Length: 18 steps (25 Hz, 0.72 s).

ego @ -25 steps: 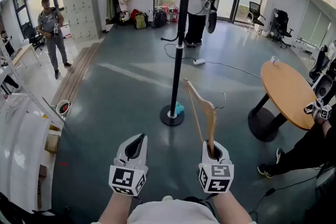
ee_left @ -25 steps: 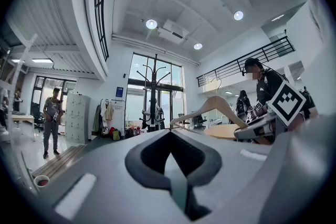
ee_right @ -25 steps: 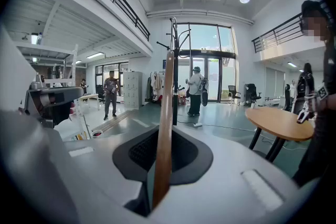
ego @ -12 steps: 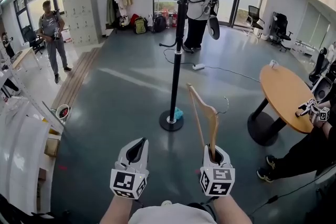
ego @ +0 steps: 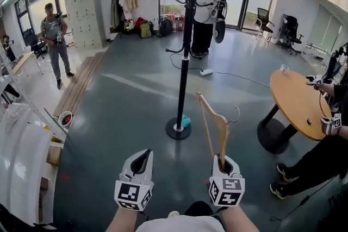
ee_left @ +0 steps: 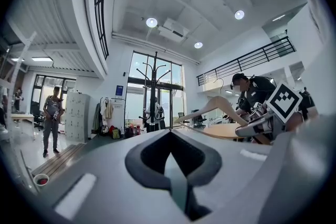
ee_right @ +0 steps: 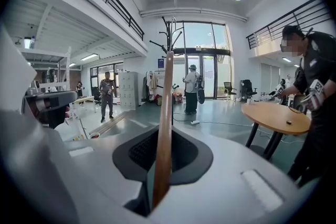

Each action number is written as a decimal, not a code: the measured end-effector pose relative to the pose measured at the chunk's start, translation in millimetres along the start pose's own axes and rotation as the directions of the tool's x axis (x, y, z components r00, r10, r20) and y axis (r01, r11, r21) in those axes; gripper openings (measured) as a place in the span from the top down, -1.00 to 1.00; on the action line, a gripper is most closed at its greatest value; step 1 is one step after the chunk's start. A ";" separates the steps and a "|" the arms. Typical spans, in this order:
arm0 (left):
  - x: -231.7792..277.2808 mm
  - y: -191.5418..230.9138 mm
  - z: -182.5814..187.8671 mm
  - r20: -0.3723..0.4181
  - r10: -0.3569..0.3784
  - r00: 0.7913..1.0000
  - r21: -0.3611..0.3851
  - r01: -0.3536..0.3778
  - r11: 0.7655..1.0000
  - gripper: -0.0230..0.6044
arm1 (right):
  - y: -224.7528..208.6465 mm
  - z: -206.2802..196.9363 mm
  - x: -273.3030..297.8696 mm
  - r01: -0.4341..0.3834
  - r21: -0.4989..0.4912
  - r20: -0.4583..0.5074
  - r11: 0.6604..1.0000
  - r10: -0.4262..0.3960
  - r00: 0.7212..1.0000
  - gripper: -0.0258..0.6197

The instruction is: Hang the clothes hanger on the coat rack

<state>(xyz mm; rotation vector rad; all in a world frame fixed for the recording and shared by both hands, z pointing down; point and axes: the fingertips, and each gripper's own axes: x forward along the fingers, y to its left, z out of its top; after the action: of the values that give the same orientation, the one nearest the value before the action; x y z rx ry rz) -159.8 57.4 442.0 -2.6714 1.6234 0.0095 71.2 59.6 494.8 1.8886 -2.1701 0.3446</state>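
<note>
Clothes hanger (ego: 215, 126) of pale wood stands up out of the right hand-held gripper (ego: 223, 162), whose jaws are clamped on the end of one wooden arm. Its wire hook (ego: 236, 112) points off to the right, up in the air above the grey floor (ego: 125, 111). The left hand-held gripper (ego: 140, 159) hangs level near it on the left, jaws pressed together with nothing in them. The black coat rack (ego: 184, 57) stands farther off, slightly left of the hanger and well apart from it, with a blue scrap (ego: 186, 120) lying by its round base. A round wooden counter (ego: 296, 96) sits to the right, with a person in dark clothes (ego: 315, 163) beside it. A bystander (ego: 56, 35) stands far off on the left
</note>
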 end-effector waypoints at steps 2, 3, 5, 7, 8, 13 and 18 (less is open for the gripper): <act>0.9 1.4 -2.6 -0.002 0.003 1.000 -0.005 -0.003 1.000 0.93 | -2.5 -1.4 0.1 0.007 0.001 -0.003 1.000 -0.007 1.000 0.74; 2.8 2.3 -3.7 -0.002 0.005 1.000 -0.008 -0.005 1.000 0.93 | -4.2 -1.5 1.7 0.009 0.000 -0.004 1.000 -0.009 1.000 0.74; 10.0 3.3 -6.2 -0.003 0.005 1.000 -0.011 -0.005 1.000 0.93 | -9.1 -1.3 8.4 0.012 -0.001 -0.006 1.000 -0.012 1.000 0.75; 20.5 4.2 -8.1 -0.004 0.003 1.000 -0.012 -0.003 1.000 0.93 | -15.7 0.6 18.0 0.014 0.001 -0.009 1.000 -0.014 1.000 0.75; 26.8 5.1 -8.5 -0.006 0.004 1.000 -0.012 -0.004 1.000 0.93 | -19.2 2.6 23.9 0.015 0.002 -0.009 1.000 -0.015 1.000 0.75; 67.1 10.8 -13.2 -0.023 0.019 1.000 -0.011 -0.019 1.000 0.93 | -40.0 10.9 62.5 0.005 0.007 -0.025 1.000 -0.005 1.000 0.75; 122.8 20.9 -4.0 -0.012 0.040 0.999 0.003 -0.040 0.999 0.93 | -70.3 31.2 116.6 -0.001 0.005 -0.030 1.000 0.001 1.000 0.75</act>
<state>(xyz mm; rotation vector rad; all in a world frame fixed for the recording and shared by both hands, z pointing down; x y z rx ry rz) -121.7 -61.3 444.1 -2.6421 1.6782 -0.0086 124.5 -69.1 505.7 1.8726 -2.1533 0.3762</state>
